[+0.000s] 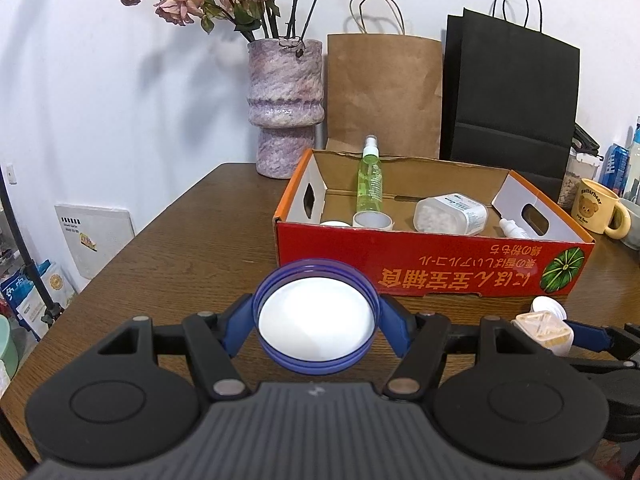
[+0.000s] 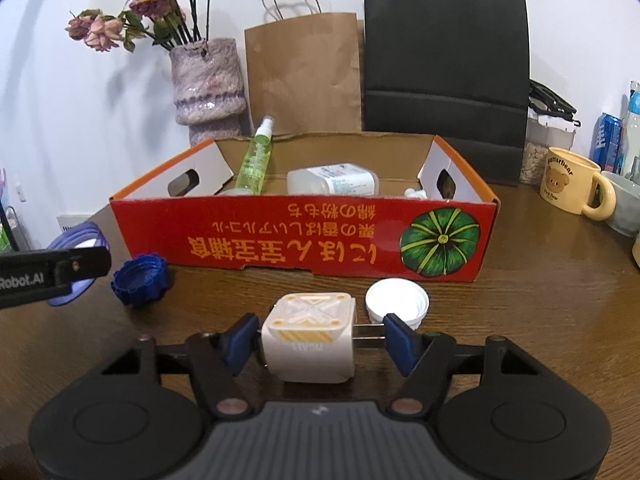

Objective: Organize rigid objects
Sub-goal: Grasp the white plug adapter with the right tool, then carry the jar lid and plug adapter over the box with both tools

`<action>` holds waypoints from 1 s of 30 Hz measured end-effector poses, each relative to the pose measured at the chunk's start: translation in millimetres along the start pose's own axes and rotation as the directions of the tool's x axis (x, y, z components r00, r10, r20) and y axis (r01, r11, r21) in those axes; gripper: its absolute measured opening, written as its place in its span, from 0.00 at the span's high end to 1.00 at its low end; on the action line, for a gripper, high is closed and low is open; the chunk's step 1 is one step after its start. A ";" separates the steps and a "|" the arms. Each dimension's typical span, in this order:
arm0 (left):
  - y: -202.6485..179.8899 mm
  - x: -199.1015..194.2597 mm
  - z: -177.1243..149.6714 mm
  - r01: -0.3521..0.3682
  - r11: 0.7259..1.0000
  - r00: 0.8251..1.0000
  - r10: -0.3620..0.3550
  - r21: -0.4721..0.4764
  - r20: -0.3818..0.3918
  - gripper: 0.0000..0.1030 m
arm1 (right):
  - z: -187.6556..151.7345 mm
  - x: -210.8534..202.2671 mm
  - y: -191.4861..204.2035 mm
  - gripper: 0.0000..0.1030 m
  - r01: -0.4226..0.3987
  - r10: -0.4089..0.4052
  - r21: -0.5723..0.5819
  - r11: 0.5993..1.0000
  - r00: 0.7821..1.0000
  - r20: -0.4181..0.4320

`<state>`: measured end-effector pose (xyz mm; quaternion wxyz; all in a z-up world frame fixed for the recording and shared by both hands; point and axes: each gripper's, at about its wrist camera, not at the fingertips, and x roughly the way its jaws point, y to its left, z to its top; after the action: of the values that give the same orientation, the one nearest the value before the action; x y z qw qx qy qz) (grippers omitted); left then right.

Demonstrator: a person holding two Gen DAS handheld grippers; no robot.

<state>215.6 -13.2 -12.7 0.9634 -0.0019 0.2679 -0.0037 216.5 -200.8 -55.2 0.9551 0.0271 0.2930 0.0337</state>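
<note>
A round lid with a blue rim and white inside (image 1: 316, 322) sits between the blue pads of my left gripper (image 1: 317, 320), which is shut on it just above the wooden table. My right gripper (image 2: 319, 334) is shut on a white plug-in charger (image 2: 306, 332): one pad is on its body, the other on the prong tips. Behind both stands an open red cardboard box (image 2: 280, 240). It holds a green spray bottle (image 1: 369, 180), a clear jar of white pellets (image 1: 450, 214), a tape roll (image 1: 373, 220) and a small dropper bottle (image 1: 514, 229).
A white cap (image 2: 397, 300) and a blue ridged cap (image 2: 140, 274) lie on the table in front of the box. A vase of dried roses (image 1: 285, 108), a brown bag (image 1: 384, 92) and a black bag (image 1: 512, 100) stand behind it. A yellow mug (image 2: 572, 186) is at right.
</note>
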 end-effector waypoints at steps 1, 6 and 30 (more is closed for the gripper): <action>0.0 0.0 0.2 -0.001 1.000 1.000 0.001 -0.001 0.000 0.34 | 0.3 -1.4 0.1 0.35 0.000 0.000 0.000 1.000 1.000 0.006; 0.2 -1.7 0.5 0.000 1.000 1.000 0.000 -0.005 0.004 0.34 | 1.7 -9.1 0.2 0.35 -0.009 0.009 0.002 1.000 0.999 0.039; -14.9 -7.0 35.1 0.003 1.000 0.998 -0.002 -0.020 0.067 0.34 | 41.0 -41.9 -12.8 0.35 -0.044 0.042 0.007 0.999 0.973 0.226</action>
<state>227.6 -27.9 21.1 0.9718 -0.0119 0.2355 -0.0021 205.6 -218.2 1.2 0.9811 0.0426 0.1822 0.0494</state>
